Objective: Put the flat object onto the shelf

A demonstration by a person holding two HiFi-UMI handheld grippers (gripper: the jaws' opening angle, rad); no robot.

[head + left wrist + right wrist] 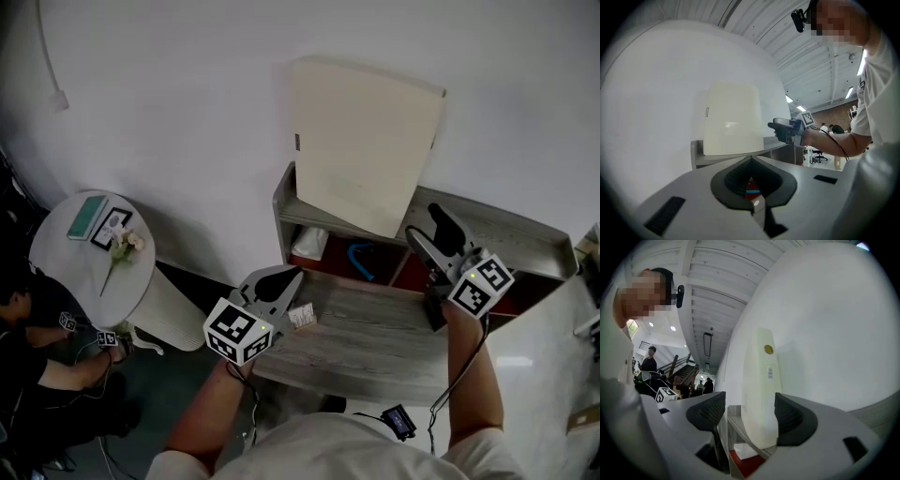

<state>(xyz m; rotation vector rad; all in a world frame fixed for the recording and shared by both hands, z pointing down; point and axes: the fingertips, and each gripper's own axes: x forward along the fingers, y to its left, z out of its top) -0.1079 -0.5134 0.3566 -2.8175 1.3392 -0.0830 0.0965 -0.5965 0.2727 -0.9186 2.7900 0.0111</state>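
A plain white wall [187, 112] backs a grey shelf [525, 239] with red compartments below its top board. In the head view, the panel [366, 145] stands on the shelf top, upright on its lower edge and leaning back on the wall, so the placement looks done. The left gripper [295, 274] hangs over the lower board [375, 337], well apart from the panel. The right gripper [424, 223] sits just beside the panel's lower right corner. In the left gripper view, your jaws meet at the tips with nothing between them; only a red compartment shows through the gap behind. In the right gripper view, your jaws stand wide apart and the panel's narrow edge shows between them. It appears to lie beyond the pads rather than in their grasp, though contact on the right pad cannot be ruled out. Hazard: the panel rests on a narrow edge. A sideways or upward drag from the right gripper could catch the corner, slide the base forward and tip the panel off. Draw back straight, with the jaws wide.
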